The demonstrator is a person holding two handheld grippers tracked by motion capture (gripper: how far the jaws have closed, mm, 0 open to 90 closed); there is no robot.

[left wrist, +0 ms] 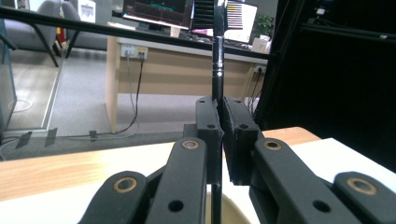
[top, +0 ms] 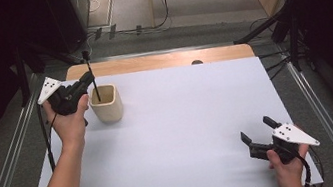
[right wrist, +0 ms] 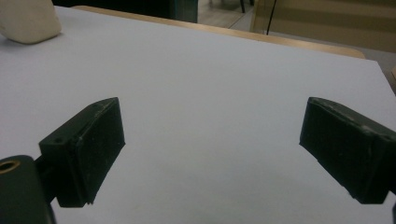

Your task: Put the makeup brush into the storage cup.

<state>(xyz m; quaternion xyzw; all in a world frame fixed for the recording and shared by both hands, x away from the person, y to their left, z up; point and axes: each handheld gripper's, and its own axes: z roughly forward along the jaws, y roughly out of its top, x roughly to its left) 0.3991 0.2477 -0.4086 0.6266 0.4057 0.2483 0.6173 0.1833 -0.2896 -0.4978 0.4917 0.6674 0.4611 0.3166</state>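
Nearest the person, the right gripper (top: pixel 257 136) hovers low over the white tabletop (top: pixel 185 131), its 2 jaws spread wide around bare surface. Farther back at the left, the left gripper (top: pixel 85 79) pinches a thin black rod (top: pixel 93 82) upright, its lower end inside the cream square-sided cup (top: pixel 106 103). Beyond the wooden table edge (top: pixel 159 60), cables lie on grey floor (top: pixel 130 8).

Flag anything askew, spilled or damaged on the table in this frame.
Nothing stands out. The cream cup stands upright on the white table, with no spill around it. The left gripper has its jaws shut on a thin black rod whose lower end dips into the cup. The right gripper hangs open above bare table.
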